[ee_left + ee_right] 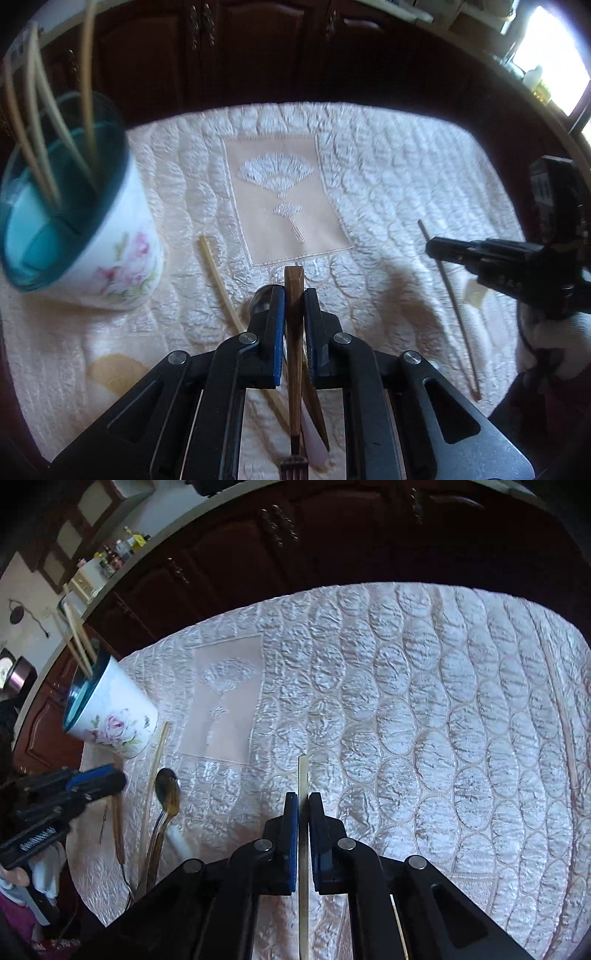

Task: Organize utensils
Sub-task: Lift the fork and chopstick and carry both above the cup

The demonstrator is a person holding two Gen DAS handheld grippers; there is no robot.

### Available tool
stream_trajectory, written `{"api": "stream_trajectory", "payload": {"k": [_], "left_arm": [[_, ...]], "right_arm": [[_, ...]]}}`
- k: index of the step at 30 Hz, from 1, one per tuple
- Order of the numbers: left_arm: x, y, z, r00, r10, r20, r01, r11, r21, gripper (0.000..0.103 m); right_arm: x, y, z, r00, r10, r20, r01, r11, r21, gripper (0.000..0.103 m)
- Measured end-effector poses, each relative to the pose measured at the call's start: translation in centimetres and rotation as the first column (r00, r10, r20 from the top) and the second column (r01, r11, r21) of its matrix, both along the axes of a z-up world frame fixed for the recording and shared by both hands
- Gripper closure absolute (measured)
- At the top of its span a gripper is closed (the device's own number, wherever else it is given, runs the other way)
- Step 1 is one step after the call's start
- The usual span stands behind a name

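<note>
no legible txt, tool label blurred

Dark reddish wooden cabinets (258,55) with metal handles (280,522) stand behind a white quilted cloth (424,701). A bright window (554,62) glares at upper right; bottles (118,548) crowd a pale ledge.

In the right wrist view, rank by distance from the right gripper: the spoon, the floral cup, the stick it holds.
1. Pale stick, clamped in the right gripper.
2. Spoon, lying to its left.
3. Floral cup, far left, holding sticks.
</note>
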State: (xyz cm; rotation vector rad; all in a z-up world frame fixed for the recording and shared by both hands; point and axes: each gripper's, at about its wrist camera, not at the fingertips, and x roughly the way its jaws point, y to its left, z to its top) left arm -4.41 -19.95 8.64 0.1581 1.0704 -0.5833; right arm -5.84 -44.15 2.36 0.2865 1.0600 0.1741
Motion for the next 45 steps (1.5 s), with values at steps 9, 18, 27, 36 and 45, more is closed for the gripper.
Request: {"api": "stream_trajectory", "payload": {"k": [9,18,27,36,45], "left_arm": [[-3.2,3.0,4.7,0.998,0.034,0.059,-0.028,0.995,-0.100,0.094],[-4.8,7.1,8.9,0.991,0.086,0.103,-0.065,0.979,-0.195,0.094],[-5.6,9.1,12.9,0.979,0.121,0.166,-0.075,0.963,-0.260,0.094],[-5.6,10.0,16.7,0.960,0.156,0.231,-0.086,0.954,-0.288,0.094],[-3.7,12.9,20.0,0.934,0.231,0.272,-0.143,0.941,-0.307,0.094]], "right_arm": [[-1.1,1.2,0.6,0.999,0.045,0.006,-0.045,0.999,-0.029,0.098],[-3.8,2.2,4.2,0.993,0.078,0.091,-0.075,0.997,-0.031,0.098],[-6.6,2.9,9.6,0.973,0.112,0.201,-0.108,0.994,-0.032,0.098],[-6.9,5.1,14.8,0.937,0.162,0.309,-0.158,0.987,-0.039,0.098],[-4.0,8.7,19.1,0.896,0.198,0.398,-0.203,0.979,-0.032,0.098]]}}
